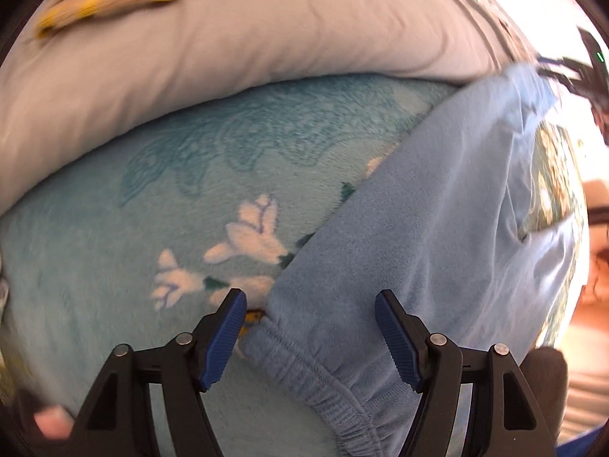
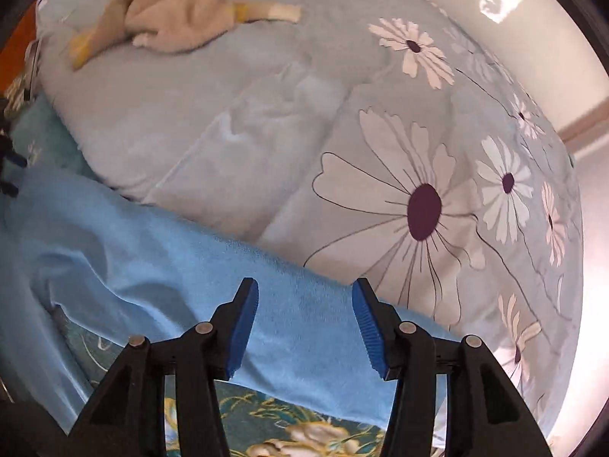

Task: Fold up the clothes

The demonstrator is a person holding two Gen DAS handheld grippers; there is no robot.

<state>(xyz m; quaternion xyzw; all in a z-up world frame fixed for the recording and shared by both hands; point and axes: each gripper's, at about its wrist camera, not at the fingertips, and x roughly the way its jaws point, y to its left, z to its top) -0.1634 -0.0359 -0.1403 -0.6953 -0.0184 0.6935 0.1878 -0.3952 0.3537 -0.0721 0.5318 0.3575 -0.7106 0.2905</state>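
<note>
Light blue fleece trousers [image 1: 418,205] lie on a teal flowered blanket [image 1: 114,251]. Their elastic waistband [image 1: 327,388] lies just below and between the jaws of my left gripper [image 1: 310,301], which is open and empty above it. In the right wrist view the same blue trousers [image 2: 190,266] stretch from the left to under my right gripper [image 2: 304,293]. That gripper is open, with a leg of the trousers lying between and below its jaws.
A pale grey-blue quilt with big daisy prints [image 2: 422,205] is bunched behind the trousers, also seen in the left wrist view [image 1: 228,38]. A beige garment with yellow cuffs [image 2: 179,11] lies on it at the far side. A wall [image 2: 533,38] is at the right.
</note>
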